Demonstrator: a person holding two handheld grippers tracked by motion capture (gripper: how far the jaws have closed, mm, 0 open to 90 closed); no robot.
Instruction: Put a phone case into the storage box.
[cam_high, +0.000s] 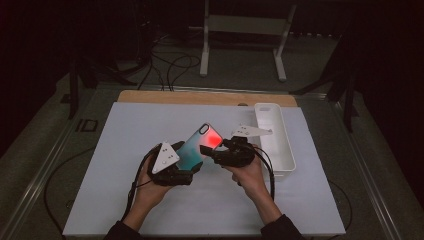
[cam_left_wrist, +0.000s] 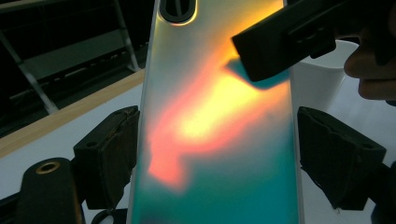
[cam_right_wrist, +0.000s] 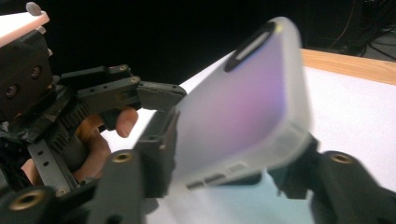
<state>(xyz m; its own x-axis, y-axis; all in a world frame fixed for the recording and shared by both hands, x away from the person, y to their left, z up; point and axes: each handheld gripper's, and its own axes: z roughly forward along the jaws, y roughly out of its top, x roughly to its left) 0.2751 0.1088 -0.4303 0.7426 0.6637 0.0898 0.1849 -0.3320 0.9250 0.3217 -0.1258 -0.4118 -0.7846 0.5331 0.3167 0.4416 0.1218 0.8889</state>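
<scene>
Holding phone case (cam_high: 200, 145) above the table's (cam_high: 125, 150) near-centre, left gripper (cam_high: 192, 172) pinching its lower end. Right gripper (cam_high: 207, 149) closing half-spread jaws around the side edge; contact unclear. Squaring pads before squeezing, avoiding twisting.

Both forearms enter from below, hands side by side above the counter. Left tongs (cam_high: 196, 167) point up and right, jaws clamped on the edges of a phone case (cam_high: 200, 145). Right tongs (cam_high: 206, 150) point left, jaws straddling its upper end.
</scene>
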